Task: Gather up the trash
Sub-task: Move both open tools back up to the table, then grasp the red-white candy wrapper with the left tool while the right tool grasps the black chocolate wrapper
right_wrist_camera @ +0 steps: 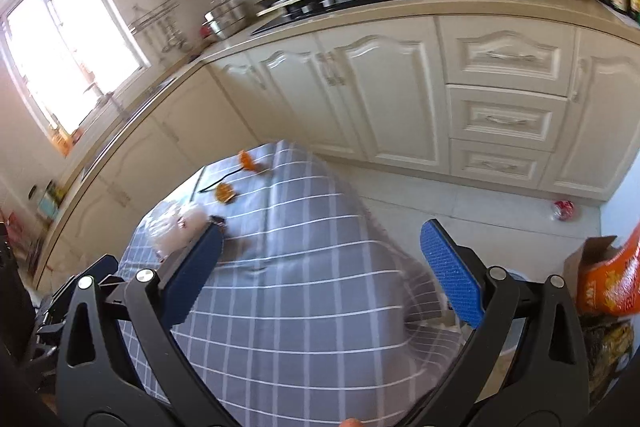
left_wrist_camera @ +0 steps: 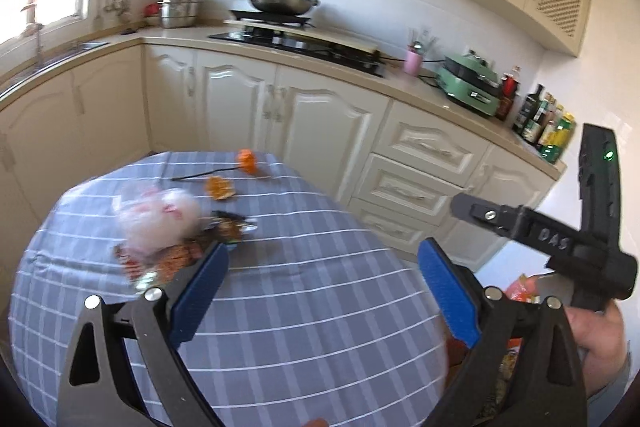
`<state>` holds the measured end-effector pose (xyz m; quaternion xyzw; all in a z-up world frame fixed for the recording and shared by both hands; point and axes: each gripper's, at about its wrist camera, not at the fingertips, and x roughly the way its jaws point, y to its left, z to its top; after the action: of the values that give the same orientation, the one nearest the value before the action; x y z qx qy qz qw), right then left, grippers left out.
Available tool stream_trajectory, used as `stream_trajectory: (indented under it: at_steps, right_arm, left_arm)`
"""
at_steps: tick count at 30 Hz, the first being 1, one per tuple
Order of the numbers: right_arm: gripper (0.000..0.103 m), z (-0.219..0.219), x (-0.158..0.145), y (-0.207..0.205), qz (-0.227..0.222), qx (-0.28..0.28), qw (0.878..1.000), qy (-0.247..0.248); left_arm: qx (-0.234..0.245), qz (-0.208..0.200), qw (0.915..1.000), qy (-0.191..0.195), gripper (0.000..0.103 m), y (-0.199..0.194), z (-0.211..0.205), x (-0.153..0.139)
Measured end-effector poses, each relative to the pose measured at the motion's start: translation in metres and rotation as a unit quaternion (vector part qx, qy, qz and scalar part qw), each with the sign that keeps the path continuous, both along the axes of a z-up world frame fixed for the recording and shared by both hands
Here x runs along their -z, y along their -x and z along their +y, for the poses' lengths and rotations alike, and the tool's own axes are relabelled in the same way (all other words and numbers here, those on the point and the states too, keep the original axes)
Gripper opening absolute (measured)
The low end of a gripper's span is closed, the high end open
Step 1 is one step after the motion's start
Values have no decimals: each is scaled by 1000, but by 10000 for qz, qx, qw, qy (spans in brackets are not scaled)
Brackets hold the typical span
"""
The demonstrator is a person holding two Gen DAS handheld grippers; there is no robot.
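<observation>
A round table in a grey checked cloth (left_wrist_camera: 304,327) holds the trash. A crumpled white plastic bag (left_wrist_camera: 160,219) lies on flattened snack wrappers (left_wrist_camera: 176,259), with a dark wrapper (left_wrist_camera: 230,223) beside it. Beyond them are two orange peels (left_wrist_camera: 247,161) (left_wrist_camera: 219,187) and a thin dark stick (left_wrist_camera: 200,175). My left gripper (left_wrist_camera: 323,247) hangs open above the cloth, nothing between its blue pads, its left fingertip close to the wrappers. My right gripper (right_wrist_camera: 320,229) is open and empty too, over the table's near right side. The bag (right_wrist_camera: 180,227) and peels (right_wrist_camera: 224,191) show past its left finger.
The right gripper's black frame (left_wrist_camera: 552,239) and a hand (left_wrist_camera: 600,331) sit at the right. An orange packet (right_wrist_camera: 616,279) and a cardboard box (right_wrist_camera: 588,259) are right of the table. A red can (right_wrist_camera: 563,209) lies on the floor. Cream cabinets (right_wrist_camera: 400,87) stand behind.
</observation>
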<state>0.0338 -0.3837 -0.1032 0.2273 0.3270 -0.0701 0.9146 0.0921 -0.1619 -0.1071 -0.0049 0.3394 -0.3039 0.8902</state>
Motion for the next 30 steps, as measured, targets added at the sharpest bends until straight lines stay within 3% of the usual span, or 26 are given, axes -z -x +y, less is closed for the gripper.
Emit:
stream_trajectory:
  at_steps: [5, 12, 21, 30]
  right_arm:
    - [97, 33, 9, -21, 120, -328, 9994, 18]
    - [97, 74, 24, -52, 320, -766, 9965, 80]
    - [97, 102, 48, -91, 606, -1038, 9927, 103]
    - [97, 109, 80, -132, 953, -1102, 9893, 67]
  left_arm:
    - [-470, 104, 9988, -12, 93, -17, 49, 17]
    - [-868, -45, 9956, -351, 93, -40, 91, 41]
    - [-533, -44, 9942, -934, 93, -70, 86, 76]
    - [-136, 76, 9919, -1260, 89, -100, 65, 107]
